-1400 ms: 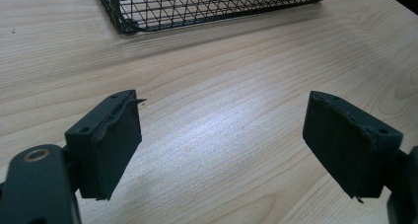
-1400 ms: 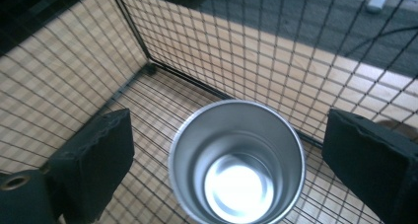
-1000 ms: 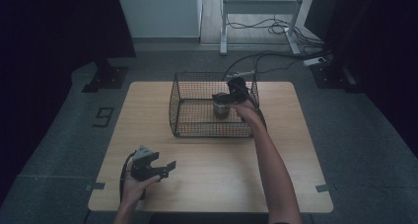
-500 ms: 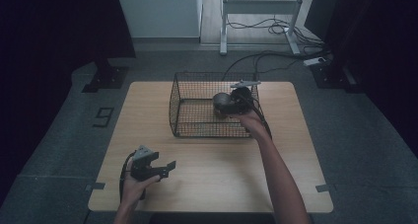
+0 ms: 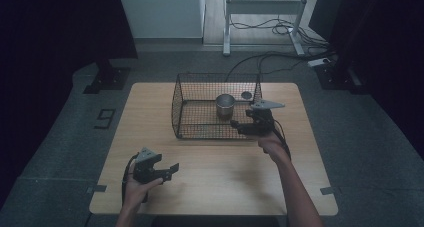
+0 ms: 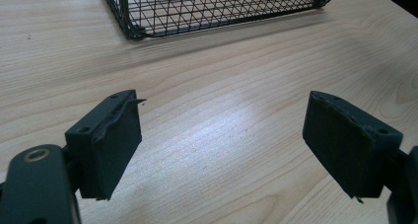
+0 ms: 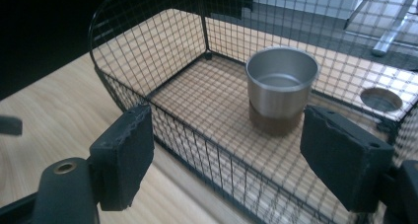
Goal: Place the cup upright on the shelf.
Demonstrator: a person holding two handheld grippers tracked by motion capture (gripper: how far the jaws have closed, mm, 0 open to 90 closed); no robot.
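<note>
A shiny metal cup (image 5: 225, 106) stands upright inside a black wire basket (image 5: 192, 94) at the middle of the wooden table. In the right gripper view the cup (image 7: 281, 86) sits on the basket's floor beyond the near mesh wall (image 7: 207, 155). My right gripper (image 5: 239, 129) hovers open just outside the basket's front right corner, jaws wide (image 7: 231, 160) and holding nothing. My left gripper (image 5: 169, 171) rests open near the table's front left. Its jaws (image 6: 222, 145) frame bare wood, with the basket's corner (image 6: 133, 21) farther off.
A small dark round disc (image 5: 246, 95) lies on the table behind the basket's right end, also seen through the mesh (image 7: 380, 99). The wooden table (image 5: 225, 187) has free room in front of the basket. Cables and a metal stand lie on the floor beyond.
My right gripper was over the cup inside the basket; it has let go and drawn back towards the person, outside the front right corner. The cup stays standing. The left gripper has not moved.
</note>
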